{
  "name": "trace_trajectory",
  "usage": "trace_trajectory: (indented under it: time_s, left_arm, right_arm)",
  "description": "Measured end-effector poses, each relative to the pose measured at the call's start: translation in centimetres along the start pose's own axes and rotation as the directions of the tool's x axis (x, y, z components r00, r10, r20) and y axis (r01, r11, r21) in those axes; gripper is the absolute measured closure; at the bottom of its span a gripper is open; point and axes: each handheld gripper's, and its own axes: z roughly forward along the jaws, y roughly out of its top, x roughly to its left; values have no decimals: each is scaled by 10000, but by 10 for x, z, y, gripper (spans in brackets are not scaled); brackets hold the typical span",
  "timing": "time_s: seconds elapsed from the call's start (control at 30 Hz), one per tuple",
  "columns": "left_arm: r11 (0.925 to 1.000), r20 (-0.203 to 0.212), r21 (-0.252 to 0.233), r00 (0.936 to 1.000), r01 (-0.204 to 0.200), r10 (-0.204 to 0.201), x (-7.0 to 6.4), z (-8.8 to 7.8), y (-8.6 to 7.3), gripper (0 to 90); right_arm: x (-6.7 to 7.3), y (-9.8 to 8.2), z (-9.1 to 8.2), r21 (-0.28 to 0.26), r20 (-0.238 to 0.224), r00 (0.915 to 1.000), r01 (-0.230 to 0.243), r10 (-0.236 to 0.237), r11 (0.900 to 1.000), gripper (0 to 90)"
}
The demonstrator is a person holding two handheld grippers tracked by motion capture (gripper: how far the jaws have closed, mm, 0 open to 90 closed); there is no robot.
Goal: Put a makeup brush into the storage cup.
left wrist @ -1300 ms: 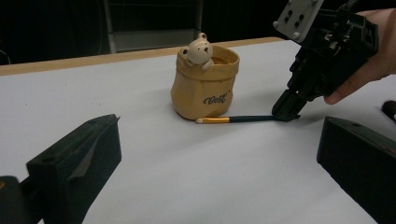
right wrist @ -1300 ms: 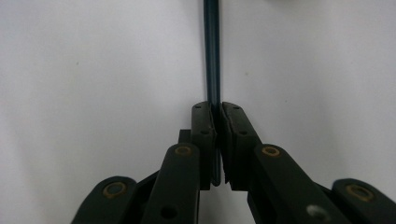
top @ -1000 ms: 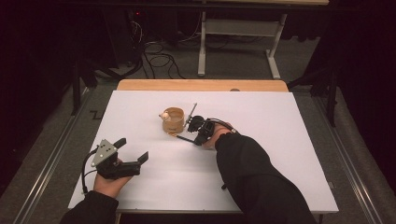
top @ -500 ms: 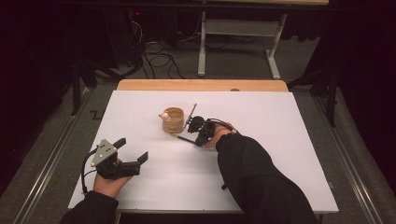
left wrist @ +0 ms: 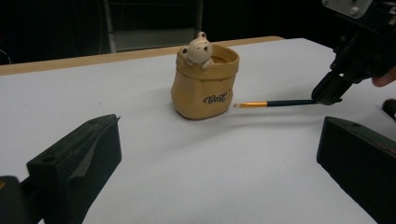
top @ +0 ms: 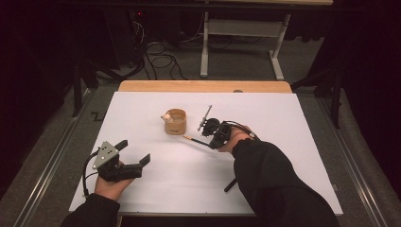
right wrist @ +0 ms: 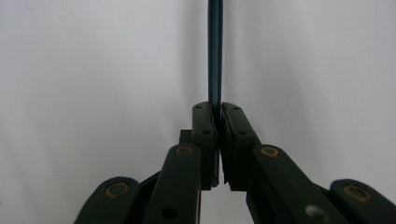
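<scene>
Right tool clenched on thin brush beside bear pot, frame centre; left tool released, lower left.

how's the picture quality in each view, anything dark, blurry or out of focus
High view: the white table is evenly lit, the room behind it nearly black. Left gripper view: the bear pot and pencil are sharp, with soft shadows beneath; the near jaws are dark and slightly soft. Right gripper view: the jaws are dim silhouettes, and the pencil shaft blurs against the bright table.

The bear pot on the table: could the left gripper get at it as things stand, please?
Probably yes: the left gripper is open, and bare table lies between it and the bear pot. The held pencil points in from the side.
</scene>
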Motion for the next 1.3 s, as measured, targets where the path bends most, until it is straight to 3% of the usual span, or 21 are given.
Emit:
trace_trajectory:
  time_s: [0.07,0.13,0.17,0.3,0.7,1.0,1.13,1.17,1.3]
  left_arm:
    - [10000,2,2,10000,1,-1,0,0,0,6]
    - [10000,-2,-2,10000,5,-5,0,0,0,6]
    - [10000,5,-13,10000,15,-15,0,0,0,6]
    - [10000,21,33,10000,-5,5,0,1,0,6]
    - [9999,33,153,10000,-47,47,-2,3,-1,6]
    - [9998,6,170,10000,-34,34,-3,5,-2,6]
    - [9998,10,190,10000,-18,18,-3,5,-2,6]
    - [9998,19,181,10000,-2,2,-3,5,-2,6]
    - [9997,19,227,10000,-55,54,-4,6,-3,6]
  right_arm:
    - [-1,-5,-2,12,19,10000,-19,19,10000,866]
    - [-3,-14,-6,50,37,9997,-262,261,9996,866]
    - [-4,-23,-10,32,73,9982,-600,600,9982,866]
    - [-6,-42,-18,-61,48,9956,-933,934,9956,866]
    - [-7,-92,-34,-174,239,9890,-1458,1462,9892,866]
    - [-13,-136,-39,-268,386,9759,-2137,2147,9765,866]
    - [-13,-149,-39,-324,426,9707,-2352,2365,9714,866]
    - [-12,-151,-39,-316,428,9661,-2532,2544,9669,866]
    - [-13,-162,-40,-338,515,9642,-2587,2602,9654,866]
